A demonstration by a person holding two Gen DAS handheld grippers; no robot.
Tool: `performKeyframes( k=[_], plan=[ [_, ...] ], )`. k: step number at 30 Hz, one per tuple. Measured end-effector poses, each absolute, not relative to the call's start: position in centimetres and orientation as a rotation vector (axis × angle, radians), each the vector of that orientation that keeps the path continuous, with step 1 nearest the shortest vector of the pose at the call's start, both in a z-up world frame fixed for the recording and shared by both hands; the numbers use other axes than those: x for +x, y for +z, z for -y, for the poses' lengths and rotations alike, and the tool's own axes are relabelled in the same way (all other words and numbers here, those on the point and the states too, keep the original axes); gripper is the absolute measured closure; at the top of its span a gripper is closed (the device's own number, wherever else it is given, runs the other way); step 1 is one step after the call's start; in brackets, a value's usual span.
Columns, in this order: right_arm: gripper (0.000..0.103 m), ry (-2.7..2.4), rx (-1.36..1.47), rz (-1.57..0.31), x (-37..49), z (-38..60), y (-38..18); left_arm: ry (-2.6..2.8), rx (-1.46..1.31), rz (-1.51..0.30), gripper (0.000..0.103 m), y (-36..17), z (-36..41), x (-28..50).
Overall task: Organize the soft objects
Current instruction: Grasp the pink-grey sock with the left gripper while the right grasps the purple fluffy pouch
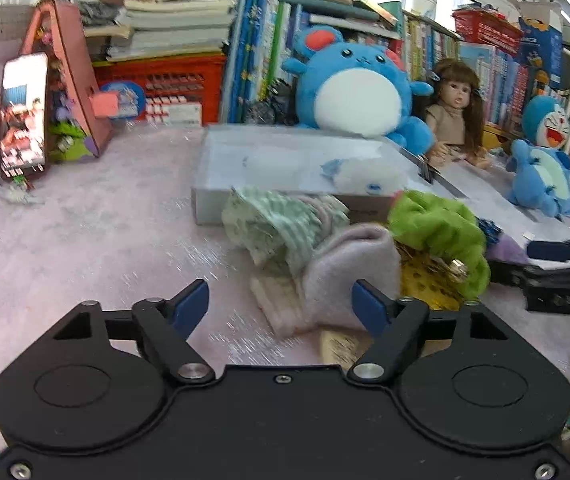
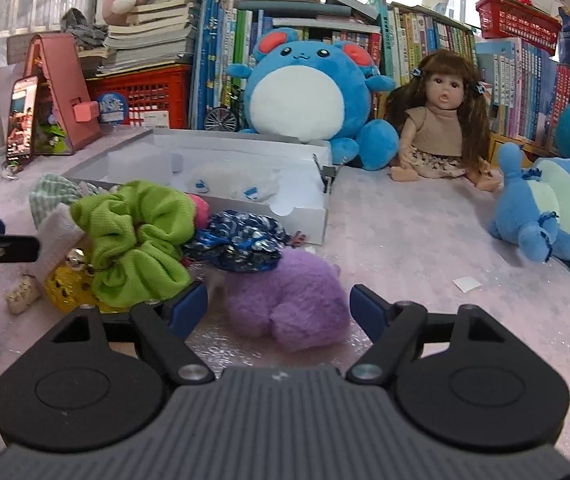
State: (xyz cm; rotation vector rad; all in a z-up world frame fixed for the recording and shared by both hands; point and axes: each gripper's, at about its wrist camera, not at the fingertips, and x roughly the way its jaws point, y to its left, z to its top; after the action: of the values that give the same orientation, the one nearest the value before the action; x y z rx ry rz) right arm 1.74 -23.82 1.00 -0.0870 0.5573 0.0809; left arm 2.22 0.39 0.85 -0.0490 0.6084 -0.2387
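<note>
A pile of soft things lies in front of a white box [image 1: 221, 200] [image 2: 305, 216]. It holds a green scrunchie [image 1: 437, 228] [image 2: 137, 232], a pale lilac cloth [image 1: 349, 272], a green checked cloth [image 1: 281, 224], a blue patterned scrunchie [image 2: 241, 240] and a fluffy purple plush [image 2: 285, 304]. A white fluffy item [image 1: 365, 178] [image 2: 237, 180] lies in the box. My left gripper [image 1: 281, 306] is open, its right finger against the lilac cloth. My right gripper [image 2: 279, 308] is open, jaws either side of the purple plush.
A big blue plush [image 2: 305, 92], a doll [image 2: 441, 120] and two smaller blue plushes [image 2: 549, 208] sit behind and to the right. A phone on a stand [image 2: 21, 120], a pink model house [image 2: 61, 92], a red crate and books line the back. The table has a pink cover.
</note>
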Motion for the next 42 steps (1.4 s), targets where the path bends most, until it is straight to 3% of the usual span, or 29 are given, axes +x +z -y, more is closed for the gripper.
performKeyframes(
  k=[3,10,13,15,22,24,31,34,37,40,42],
  plan=[
    [0.017,0.072,-0.075,-0.566,2.0,24.1,0.8,-0.276,-0.06,-0.616,0.038,0.5,0.1,1.7],
    [0.018,0.071,-0.075,-0.566,2.6,23.7,0.6,-0.278,-0.045,-0.5,0.039,2.2,0.9,0.2],
    [0.024,0.066,-0.069,-0.569,2.8,23.8,0.6,-0.301,-0.028,-0.493,0.039,2.6,1.3,0.0],
    [0.033,0.061,-0.067,-0.572,3.0,23.9,0.4,-0.313,-0.032,-0.506,0.039,2.5,1.4,0.0],
    [0.038,0.046,-0.128,-0.561,2.5,23.3,0.0,-0.355,-0.048,-0.561,0.041,1.3,1.7,0.5],
    [0.038,0.038,-0.115,-0.546,2.3,23.3,0.1,-0.374,-0.083,-0.574,0.08,1.2,1.6,0.8],
    [0.046,-0.005,-0.116,-0.449,0.9,23.4,1.4,-0.376,-0.103,-0.52,0.091,2.7,0.6,0.3],
    [0.071,-0.014,-0.103,-0.422,0.7,23.7,2.1,-0.356,-0.116,-0.51,0.091,3.3,0.1,0.7],
    [0.065,-0.038,-0.096,-0.429,1.0,24.0,2.3,-0.343,-0.109,-0.506,0.09,3.4,-0.1,1.0],
    [0.049,-0.025,-0.079,-0.458,1.4,24.3,1.8,-0.354,-0.102,-0.52,0.087,3.1,0.1,0.7],
    [0.046,-0.02,-0.079,-0.479,1.6,24.2,1.4,-0.376,-0.091,-0.527,0.086,2.8,0.2,0.3]
  ],
)
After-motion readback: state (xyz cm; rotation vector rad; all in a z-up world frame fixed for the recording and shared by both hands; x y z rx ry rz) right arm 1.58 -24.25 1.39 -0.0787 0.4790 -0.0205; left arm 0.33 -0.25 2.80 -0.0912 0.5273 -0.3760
